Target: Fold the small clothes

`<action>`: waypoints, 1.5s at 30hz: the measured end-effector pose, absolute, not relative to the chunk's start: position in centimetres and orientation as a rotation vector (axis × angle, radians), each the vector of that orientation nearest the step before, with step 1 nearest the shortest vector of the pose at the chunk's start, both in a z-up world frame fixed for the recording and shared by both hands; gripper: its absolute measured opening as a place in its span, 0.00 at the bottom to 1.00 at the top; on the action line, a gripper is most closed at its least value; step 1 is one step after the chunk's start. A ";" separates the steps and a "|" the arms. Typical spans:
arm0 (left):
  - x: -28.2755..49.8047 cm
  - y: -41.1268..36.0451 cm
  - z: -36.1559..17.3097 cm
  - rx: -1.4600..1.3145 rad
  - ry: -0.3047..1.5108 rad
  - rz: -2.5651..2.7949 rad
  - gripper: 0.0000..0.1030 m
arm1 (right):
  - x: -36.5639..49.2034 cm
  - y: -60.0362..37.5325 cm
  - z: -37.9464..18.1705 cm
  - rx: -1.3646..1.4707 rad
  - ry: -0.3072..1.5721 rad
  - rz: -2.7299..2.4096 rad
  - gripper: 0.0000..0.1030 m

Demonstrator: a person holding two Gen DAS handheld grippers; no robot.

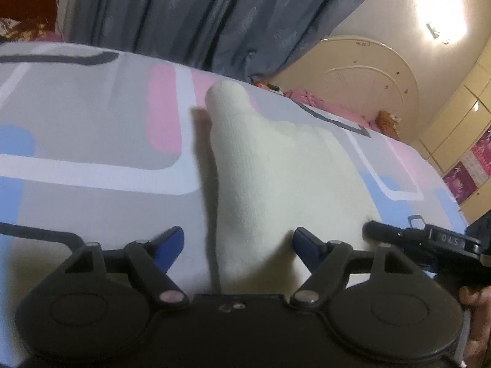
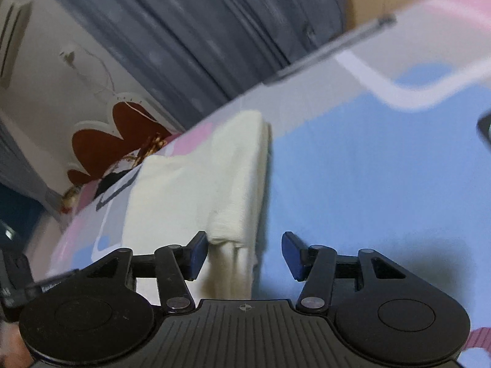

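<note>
The cream garment (image 1: 264,165) lay spread on a bed (image 1: 92,128) covered with a sheet patterned in grey, pink, blue and white. In the left wrist view one narrow part of it, seemingly a sleeve, reached away toward the grey curtain (image 1: 214,12), while its near edge ran down under the left gripper (image 1: 237,242). That gripper stood wide open just over this near edge: its right blue pad met the cloth's surface, its left pad hung over bare sheet beside the garment, and nothing was pinched between them. At the right edge of that view the right gripper's (image 2: 242,253) black body appeared close beside the garment, with part of a hand under it.

In the right wrist view the garment (image 2: 196,184) showed as a folded stack with layered edges, its near end reaching between the open jaws. The left pad stood right against the folded edge, though whether it touched I could not tell; the right pad stood clear over blue sheet (image 2: 353,168). The right gripper was partly open and held nothing.
</note>
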State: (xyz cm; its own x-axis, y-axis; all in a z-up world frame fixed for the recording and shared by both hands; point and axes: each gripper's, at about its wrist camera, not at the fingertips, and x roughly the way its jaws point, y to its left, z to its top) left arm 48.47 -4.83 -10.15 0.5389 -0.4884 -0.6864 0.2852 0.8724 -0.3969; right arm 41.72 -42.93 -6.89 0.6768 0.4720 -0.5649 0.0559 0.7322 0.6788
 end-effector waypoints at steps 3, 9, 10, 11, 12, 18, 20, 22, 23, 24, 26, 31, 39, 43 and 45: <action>49.1 -4.9 -10.5 -0.268 0.894 -0.480 0.76 | 42.2 -43.3 -6.9 0.779 0.808 0.272 0.53; 49.7 -5.9 -10.8 -0.270 0.889 -0.506 0.75 | 44.2 -42.2 -6.5 0.730 0.848 0.315 0.53; 49.7 -6.2 -10.8 -0.271 0.890 -0.509 0.74 | 44.5 -41.9 -6.5 0.715 0.852 0.314 0.53; 49.7 -6.4 -10.8 -0.270 0.890 -0.514 0.73 | 44.6 -41.6 -6.4 0.698 0.855 0.314 0.53; 49.7 -6.7 -10.7 -0.267 0.891 -0.519 0.72 | 44.7 -41.3 -6.2 0.679 0.856 0.312 0.53; 49.5 -7.4 -10.5 -0.237 0.898 -0.514 0.70 | 44.5 -39.3 -5.7 0.562 0.850 0.287 0.42; 49.6 -7.8 -10.3 -0.216 0.895 -0.511 0.59 | 44.2 -38.9 -5.7 0.552 0.842 0.279 0.38; 49.5 -8.1 -10.0 -0.192 0.887 -0.521 0.46 | 43.9 -38.4 -5.6 0.531 0.834 0.270 0.35; 49.4 -8.1 -9.7 -0.181 0.880 -0.525 0.40 | 43.7 -38.1 -5.5 0.513 0.829 0.264 0.33; 49.3 -8.2 -9.4 -0.170 0.874 -0.527 0.39 | 43.6 -37.8 -5.3 0.488 0.825 0.259 0.31; 49.1 -8.1 -9.1 -0.163 0.865 -0.522 0.34 | 43.3 -36.8 -4.5 0.421 0.809 0.248 0.29; 47.6 -7.3 -7.4 -0.156 0.815 -0.516 0.30 | 41.6 -33.5 -1.6 0.280 0.725 0.239 0.27; 44.1 0.1 -3.7 -0.074 0.708 -0.407 0.30 | 39.4 -24.0 1.6 0.183 0.621 0.365 0.27; 42.2 6.6 -3.4 -0.073 0.702 -0.309 0.30 | 39.5 -18.2 0.3 0.220 0.625 0.456 0.28; 41.2 9.3 -3.5 -0.077 0.700 -0.262 0.30 | 39.4 -15.1 -0.5 0.233 0.627 0.494 0.28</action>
State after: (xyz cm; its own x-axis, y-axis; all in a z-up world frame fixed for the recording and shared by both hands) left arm 41.20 9.28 -3.51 0.7335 -0.2634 -0.6265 0.2120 0.9645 -0.1573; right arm 39.44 -15.14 -0.49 0.6990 0.5082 -0.5031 -0.3705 0.8591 0.3531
